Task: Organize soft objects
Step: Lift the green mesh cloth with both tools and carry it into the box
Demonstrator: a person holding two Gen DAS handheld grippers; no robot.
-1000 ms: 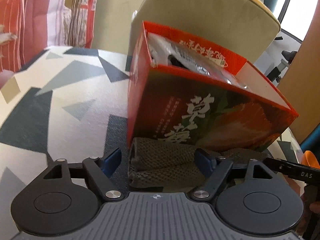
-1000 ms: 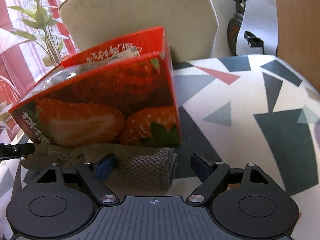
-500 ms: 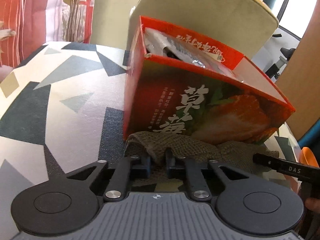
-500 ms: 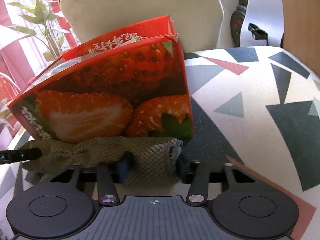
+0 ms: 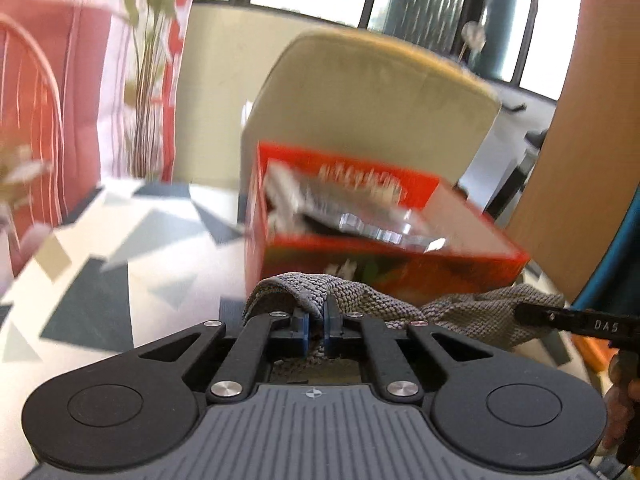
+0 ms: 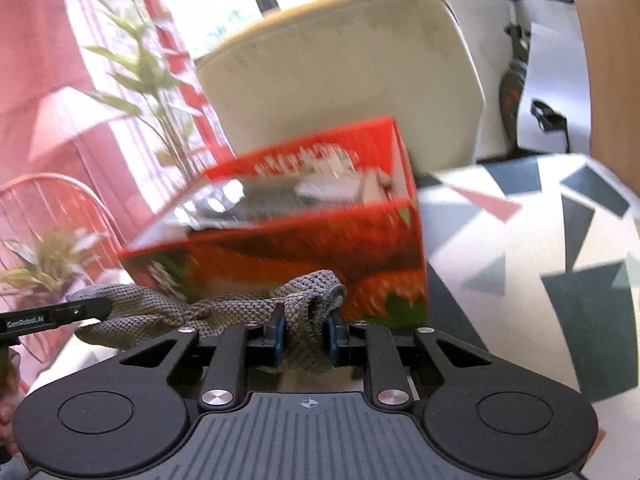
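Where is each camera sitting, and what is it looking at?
Left wrist view: sits on the left claw, looking along it at the grey knitted cloth it pinches and the red strawberry cardboard box; a hand shows at right.
Right wrist view: sits on the right claw, gripping the cloth's other end, box behind.
Shared: cloth, box, patterned tabletop, beige chair.
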